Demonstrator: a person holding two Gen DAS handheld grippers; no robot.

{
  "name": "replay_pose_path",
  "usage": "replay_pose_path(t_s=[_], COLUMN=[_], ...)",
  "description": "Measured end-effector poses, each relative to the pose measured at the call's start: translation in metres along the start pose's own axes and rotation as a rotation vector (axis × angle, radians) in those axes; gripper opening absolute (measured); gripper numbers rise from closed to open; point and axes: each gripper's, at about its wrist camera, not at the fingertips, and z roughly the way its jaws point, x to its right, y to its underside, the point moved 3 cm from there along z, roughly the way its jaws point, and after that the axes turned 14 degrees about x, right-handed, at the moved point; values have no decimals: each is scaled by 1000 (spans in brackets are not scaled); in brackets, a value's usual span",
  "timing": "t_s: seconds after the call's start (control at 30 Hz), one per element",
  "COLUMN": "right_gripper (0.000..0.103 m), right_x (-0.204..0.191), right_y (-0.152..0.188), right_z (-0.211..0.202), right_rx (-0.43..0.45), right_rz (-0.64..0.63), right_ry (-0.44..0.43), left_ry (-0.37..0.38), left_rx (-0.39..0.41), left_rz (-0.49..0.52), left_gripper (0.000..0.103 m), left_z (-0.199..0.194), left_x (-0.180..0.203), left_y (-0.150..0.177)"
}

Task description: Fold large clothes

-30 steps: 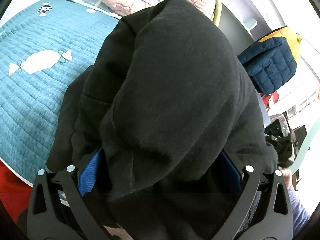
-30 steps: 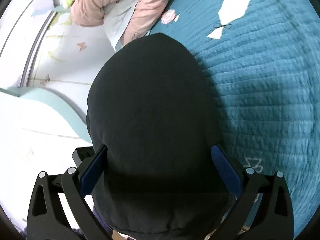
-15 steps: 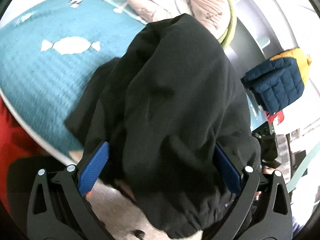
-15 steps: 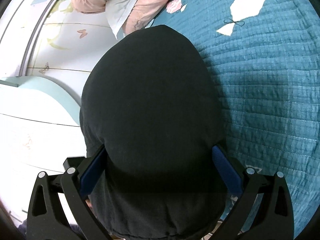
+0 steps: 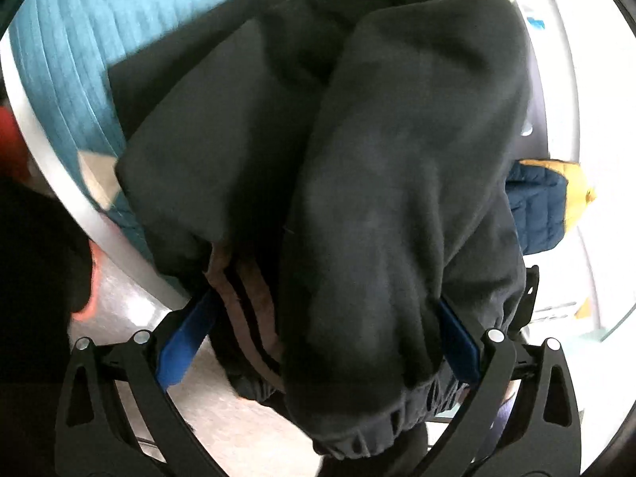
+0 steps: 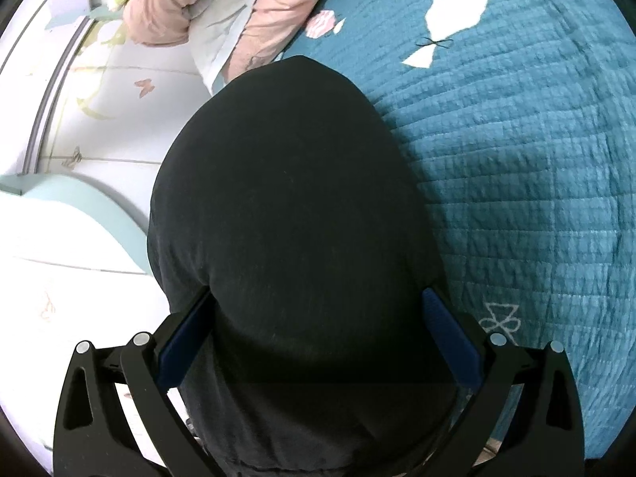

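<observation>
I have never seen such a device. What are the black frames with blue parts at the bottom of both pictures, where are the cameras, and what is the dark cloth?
No robot here: a person holds one hand-held gripper in each hand. A fisheye camera on each looks forward along its two blue-padded fingers. One picture is from the left gripper, the other from the right gripper. The fingers of both stand wide apart, with a black garment bunched between them, so whether they clamp it is unclear. Below lies a teal quilt with white candy shapes, and a pink jacket lies at its far end.
</observation>
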Motion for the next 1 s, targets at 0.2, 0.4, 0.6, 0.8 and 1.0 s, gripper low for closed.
replay_pose_path(t_s=[0.2,0.4,0.6,0.8,1.0], right_gripper=[97,97,97,97,97], right_x=[-6,-5,3,8,9], right_y=[0,-3,-16,-22,-26], right_z=[6,14,28,22,26], right_rx=[-16,-5,26,-45,-62], right_rz=[-20,-7,43,51,52], right_ry=[35,38,19,0,-2], left_ry=[35,94,54,25,4], left_rx=[-19,-46,-63,-79,-99], left_rz=[1,-54,-28,5,-7], left_gripper=[100,100,100,100,100], left_z=[9,24,28,25,30], left_x=[-15,-29,-18,-10,-10], left_y=[-1,-2,-7,-12,-25])
